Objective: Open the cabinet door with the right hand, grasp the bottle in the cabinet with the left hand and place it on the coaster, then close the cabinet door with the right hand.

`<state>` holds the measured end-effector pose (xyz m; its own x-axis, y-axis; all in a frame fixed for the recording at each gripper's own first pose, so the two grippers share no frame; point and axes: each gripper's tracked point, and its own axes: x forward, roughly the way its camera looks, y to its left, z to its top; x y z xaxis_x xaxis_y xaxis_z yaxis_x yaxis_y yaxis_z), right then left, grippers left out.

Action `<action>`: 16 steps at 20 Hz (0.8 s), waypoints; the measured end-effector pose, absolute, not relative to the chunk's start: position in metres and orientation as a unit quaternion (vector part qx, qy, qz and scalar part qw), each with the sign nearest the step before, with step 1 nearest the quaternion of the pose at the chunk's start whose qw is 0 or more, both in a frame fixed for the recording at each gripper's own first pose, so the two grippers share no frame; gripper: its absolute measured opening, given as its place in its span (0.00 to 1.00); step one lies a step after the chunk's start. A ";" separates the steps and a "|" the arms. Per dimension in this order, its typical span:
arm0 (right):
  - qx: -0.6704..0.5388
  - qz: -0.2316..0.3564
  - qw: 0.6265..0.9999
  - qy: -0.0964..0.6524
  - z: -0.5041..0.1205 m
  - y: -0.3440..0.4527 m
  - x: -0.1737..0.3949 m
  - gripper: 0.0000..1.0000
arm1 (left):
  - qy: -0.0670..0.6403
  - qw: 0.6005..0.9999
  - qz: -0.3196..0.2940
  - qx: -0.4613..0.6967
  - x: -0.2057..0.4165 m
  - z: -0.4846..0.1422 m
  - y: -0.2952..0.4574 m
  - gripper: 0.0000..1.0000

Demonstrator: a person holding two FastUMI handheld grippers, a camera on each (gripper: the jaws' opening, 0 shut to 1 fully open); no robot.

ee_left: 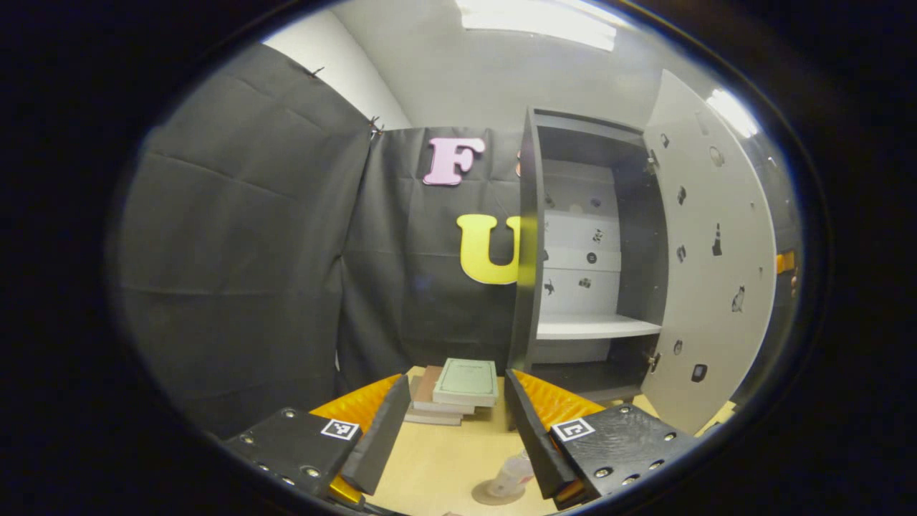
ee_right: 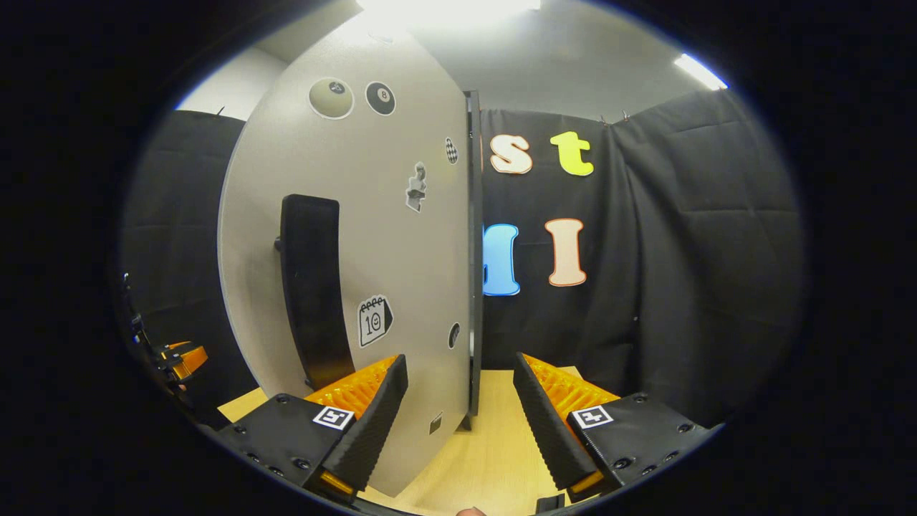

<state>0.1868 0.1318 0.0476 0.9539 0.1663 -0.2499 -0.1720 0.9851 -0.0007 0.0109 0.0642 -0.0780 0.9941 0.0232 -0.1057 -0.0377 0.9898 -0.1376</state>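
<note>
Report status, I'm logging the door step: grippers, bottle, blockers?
Both grippers open: left gripper, right gripper. Bottle on coaster. Cabinet door open, nothing blocking.

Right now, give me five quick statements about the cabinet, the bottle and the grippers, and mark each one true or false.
1. The cabinet door is open. True.
2. The bottle is on the cabinet shelf. False: it stands on the coaster on the table.
3. The left gripper is open. True.
4. The right gripper grips the handle. False: it is open, near the door's edge.
5. Books lie left of the cabinet. True.
</note>
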 end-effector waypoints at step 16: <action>-0.001 0.151 0.981 0.120 0.050 0.188 0.205 0.91 | 0.044 0.996 0.052 -0.059 -0.001 -0.075 0.120 0.80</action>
<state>0.2048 0.1884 0.0497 0.9258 0.2959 -0.2352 -0.2961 0.9545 0.0351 -0.0011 0.1201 -0.0745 0.9907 0.0982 -0.0936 -0.1087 0.9876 -0.1136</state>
